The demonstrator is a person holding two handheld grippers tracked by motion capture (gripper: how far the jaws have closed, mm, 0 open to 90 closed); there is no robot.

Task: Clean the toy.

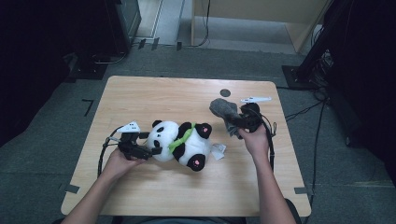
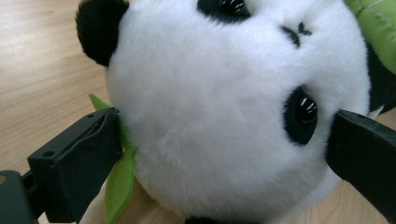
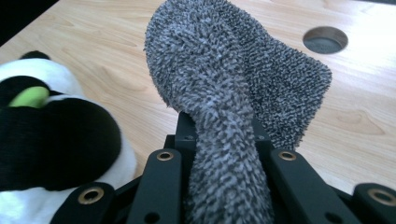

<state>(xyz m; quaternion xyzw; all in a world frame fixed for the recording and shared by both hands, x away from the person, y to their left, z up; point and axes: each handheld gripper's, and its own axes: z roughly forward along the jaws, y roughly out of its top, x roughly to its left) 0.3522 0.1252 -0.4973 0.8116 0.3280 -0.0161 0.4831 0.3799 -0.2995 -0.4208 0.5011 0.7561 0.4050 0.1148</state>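
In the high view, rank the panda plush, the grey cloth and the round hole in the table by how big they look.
1. panda plush, clearly largest.
2. grey cloth, partly hidden in the right gripper.
3. round hole, smallest.

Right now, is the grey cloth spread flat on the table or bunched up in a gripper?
Bunched. The grey cloth is pinched between the shut jaws of the right gripper, its loose end sticking up off the table.

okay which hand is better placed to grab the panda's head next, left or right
Left, probably. The left tool already has its open jaws on either side of the panda's head, so it likely only needs to close. The right tool is shut on the grey sock, off past the panda's feet.
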